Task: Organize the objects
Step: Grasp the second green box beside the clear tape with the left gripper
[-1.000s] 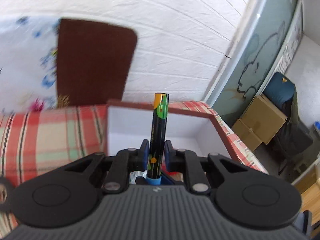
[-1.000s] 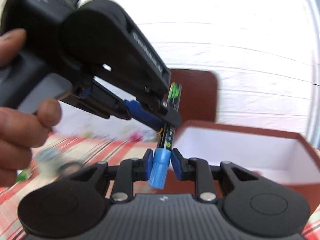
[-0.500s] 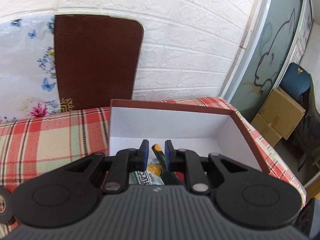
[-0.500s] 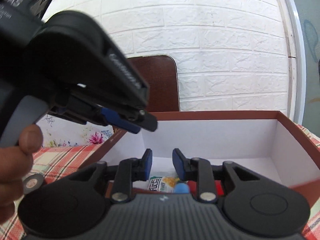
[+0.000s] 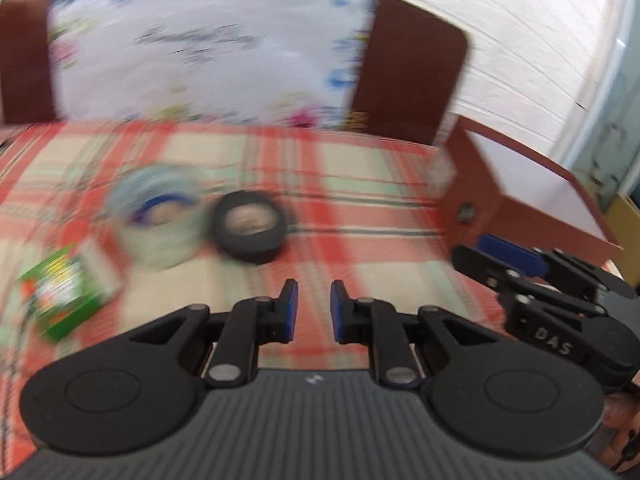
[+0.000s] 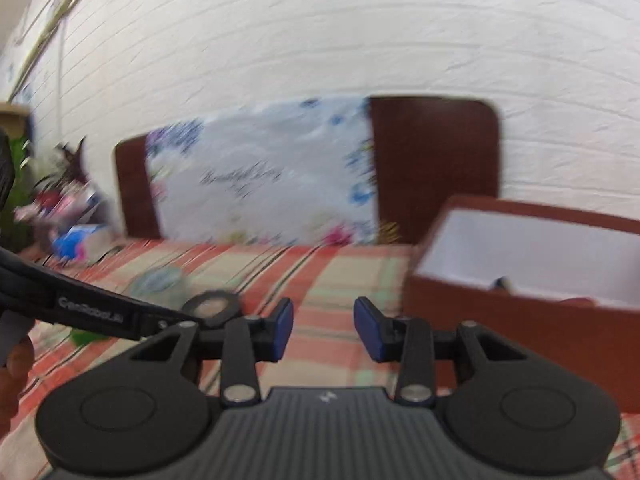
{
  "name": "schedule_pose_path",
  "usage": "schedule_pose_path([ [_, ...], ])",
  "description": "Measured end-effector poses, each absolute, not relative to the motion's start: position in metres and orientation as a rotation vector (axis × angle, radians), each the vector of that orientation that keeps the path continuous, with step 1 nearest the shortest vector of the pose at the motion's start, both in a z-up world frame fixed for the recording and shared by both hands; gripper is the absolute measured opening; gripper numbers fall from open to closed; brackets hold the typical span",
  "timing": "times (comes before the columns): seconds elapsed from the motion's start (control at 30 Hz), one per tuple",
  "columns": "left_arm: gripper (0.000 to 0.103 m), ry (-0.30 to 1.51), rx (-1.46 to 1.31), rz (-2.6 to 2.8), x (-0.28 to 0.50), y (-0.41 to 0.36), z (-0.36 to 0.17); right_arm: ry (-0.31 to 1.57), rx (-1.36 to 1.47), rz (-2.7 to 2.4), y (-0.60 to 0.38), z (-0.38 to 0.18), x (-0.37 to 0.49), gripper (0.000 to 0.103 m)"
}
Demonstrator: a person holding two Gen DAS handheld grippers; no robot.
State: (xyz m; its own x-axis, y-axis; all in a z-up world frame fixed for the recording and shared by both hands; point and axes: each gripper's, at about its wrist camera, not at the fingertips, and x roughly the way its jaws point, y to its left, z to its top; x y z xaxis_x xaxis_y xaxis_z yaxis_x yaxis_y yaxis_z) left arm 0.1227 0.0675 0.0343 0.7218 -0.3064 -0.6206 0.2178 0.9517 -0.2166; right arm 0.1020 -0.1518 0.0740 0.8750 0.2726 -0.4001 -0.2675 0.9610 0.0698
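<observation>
My left gripper (image 5: 312,308) hangs low over the checked tablecloth (image 5: 360,208), jaws close together with nothing between them. Just beyond it lie a black tape roll (image 5: 250,226) and a clear tape roll (image 5: 156,216); a green box (image 5: 64,292) sits further left. The brown box (image 5: 476,196) with white inner walls stands at the right. My right gripper (image 6: 324,328) is beside that brown box (image 6: 520,320), its jaws opening and empty. A dark marker tip (image 6: 502,282) shows inside the box. In the right wrist view the left gripper (image 6: 188,322) reaches toward the black tape roll (image 6: 212,306).
A floral board with a brown frame (image 5: 208,48) leans on the white brick wall behind the table. Toys and a plant (image 6: 60,216) crowd the far left. A hand (image 6: 12,364) holds the left gripper. The view is motion-blurred.
The marker and its blue cap left both grippers and lie in the box. Both grippers swung left, away from the box, the left one down toward the tape rolls. The right jaws stand wider.
</observation>
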Motion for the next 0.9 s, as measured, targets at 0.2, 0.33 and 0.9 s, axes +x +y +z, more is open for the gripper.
schedule_pose_path([
  [0.2, 0.02, 0.677, -0.333, -0.08, 0.119, 0.179, 0.026, 0.522, -0.076, 0.428, -0.081, 0.054, 0.111, 0.036],
  [0.33, 0.02, 0.682, -0.429, -0.001, 0.126, 0.228, 0.021, 0.525, -0.176, 0.541, -0.027, 0.055, 0.113, 0.042],
  [0.9, 0.02, 0.787, -0.567, -0.108, 0.144, 0.228, -0.008, 0.609, -0.272, 0.64, 0.084, 0.03, 0.165, 0.062],
])
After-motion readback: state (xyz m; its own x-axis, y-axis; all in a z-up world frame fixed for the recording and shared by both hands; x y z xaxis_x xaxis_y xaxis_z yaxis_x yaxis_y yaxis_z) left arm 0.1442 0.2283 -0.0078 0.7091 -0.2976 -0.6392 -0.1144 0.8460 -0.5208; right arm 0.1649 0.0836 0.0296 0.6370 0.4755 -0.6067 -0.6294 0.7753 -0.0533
